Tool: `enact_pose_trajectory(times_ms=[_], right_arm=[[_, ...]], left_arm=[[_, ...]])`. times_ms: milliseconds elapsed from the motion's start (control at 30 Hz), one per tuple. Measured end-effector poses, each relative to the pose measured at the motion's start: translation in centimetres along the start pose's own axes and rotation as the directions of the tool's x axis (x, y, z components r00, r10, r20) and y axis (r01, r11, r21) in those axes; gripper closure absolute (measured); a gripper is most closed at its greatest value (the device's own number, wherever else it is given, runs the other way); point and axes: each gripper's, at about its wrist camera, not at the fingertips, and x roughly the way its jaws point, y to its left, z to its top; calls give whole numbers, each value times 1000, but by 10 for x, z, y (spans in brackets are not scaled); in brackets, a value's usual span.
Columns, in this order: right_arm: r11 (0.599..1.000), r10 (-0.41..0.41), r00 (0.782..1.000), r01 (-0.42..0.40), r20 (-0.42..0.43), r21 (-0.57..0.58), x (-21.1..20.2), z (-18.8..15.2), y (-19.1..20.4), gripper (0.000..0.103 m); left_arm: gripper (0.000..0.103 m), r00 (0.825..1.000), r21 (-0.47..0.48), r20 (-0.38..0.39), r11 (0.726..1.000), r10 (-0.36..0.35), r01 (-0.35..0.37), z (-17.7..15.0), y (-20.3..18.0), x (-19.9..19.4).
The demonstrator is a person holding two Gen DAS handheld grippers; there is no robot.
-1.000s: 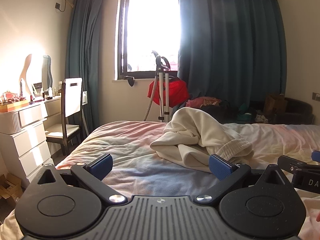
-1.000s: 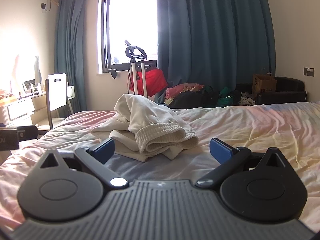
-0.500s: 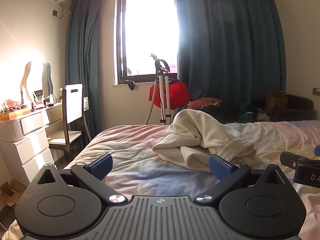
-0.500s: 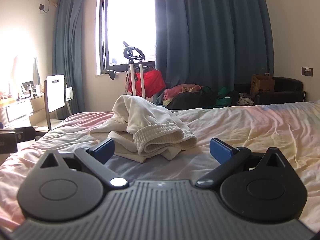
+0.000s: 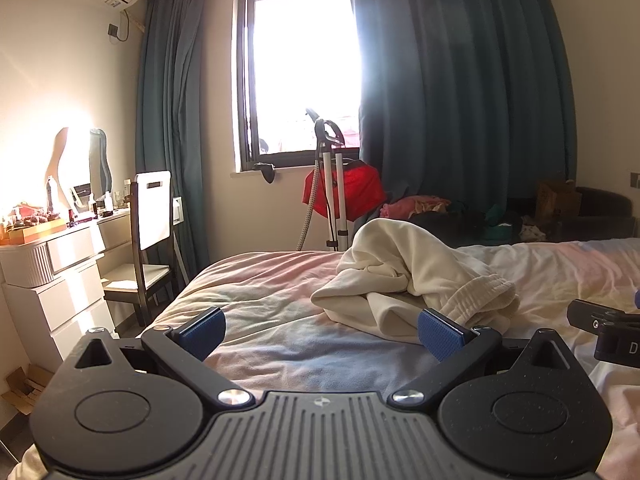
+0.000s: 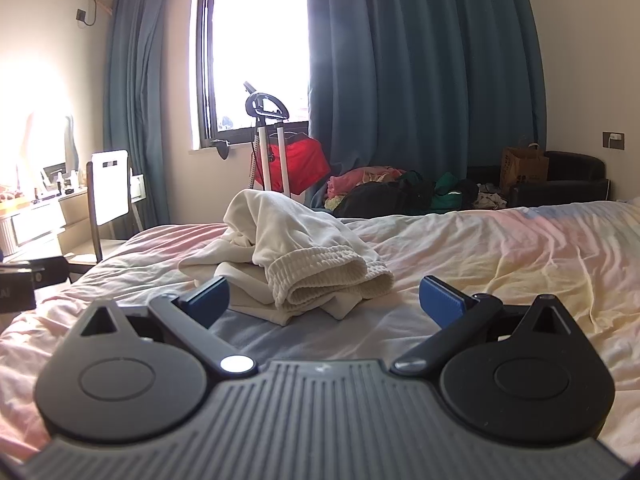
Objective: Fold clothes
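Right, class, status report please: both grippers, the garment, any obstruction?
Left hand-held gripper open, empty. Right hand-held gripper open, empty. Crumpled cream fleece garment unfolded on pastel bedsheet, ahead of both. Nothing between.

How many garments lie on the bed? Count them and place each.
1 that I can tell: a crumpled cream garment with an elastic cuff, on the bed just ahead of both open hand-held grippers, untouched. Its folds might hide another piece.
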Motion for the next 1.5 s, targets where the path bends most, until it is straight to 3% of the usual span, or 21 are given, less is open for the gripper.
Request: enact_pose_trajectory(times_ms=[1033,1333,1500], right_arm=[[999,-33,999,32,10,41,-4,3,-6,0],[989,-61,998,58,15,136,-12,10,-23,0],[978,-118,993,115,10,177,-13,13,-37,0]], left_arm=[[0,1000,-7,-6,1000,-3,3,-4,-3,2],[0,999,123,-39,992,-16,21,-20,-31,29],[0,996,257,-61,963,-62,76,-25,-67,63]])
